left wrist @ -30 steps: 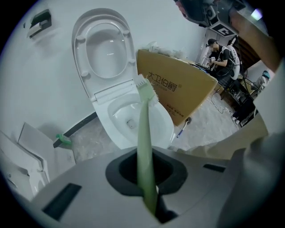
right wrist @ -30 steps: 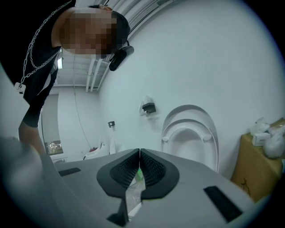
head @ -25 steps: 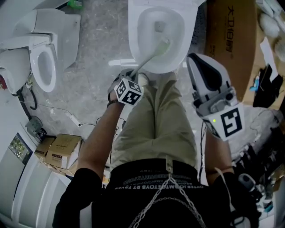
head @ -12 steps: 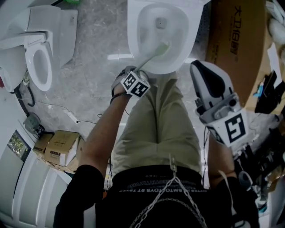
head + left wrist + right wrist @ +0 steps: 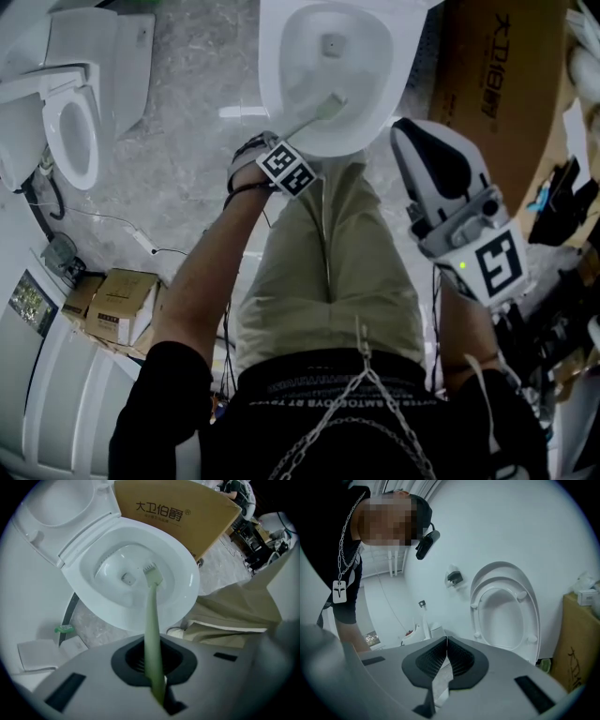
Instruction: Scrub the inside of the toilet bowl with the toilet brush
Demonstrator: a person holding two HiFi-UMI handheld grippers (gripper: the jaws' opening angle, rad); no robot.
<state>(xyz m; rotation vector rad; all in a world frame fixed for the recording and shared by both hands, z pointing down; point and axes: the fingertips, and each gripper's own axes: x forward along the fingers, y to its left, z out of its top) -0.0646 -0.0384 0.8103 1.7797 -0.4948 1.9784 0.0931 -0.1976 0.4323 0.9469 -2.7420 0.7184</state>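
The white toilet bowl stands open at the top of the head view. A pale green toilet brush slants into it, its head resting on the near inner wall below the drain hole. My left gripper hangs just outside the near rim, shut on the brush handle. In the left gripper view the brush handle runs out from my left gripper to the bristle head inside the bowl. My right gripper is held up to the right, away from the bowl; its jaws meet with nothing held.
A tall cardboard box stands right of the bowl. A second toilet sits at the left, with small cardboard boxes and a cable on the floor. The raised seat and lid lean against the wall. A khaki trouser leg reaches the bowl's rim.
My left gripper has moved closer to the bowl's near rim, and the brush head has slid toward the near wall. The right gripper has stayed about where it was.
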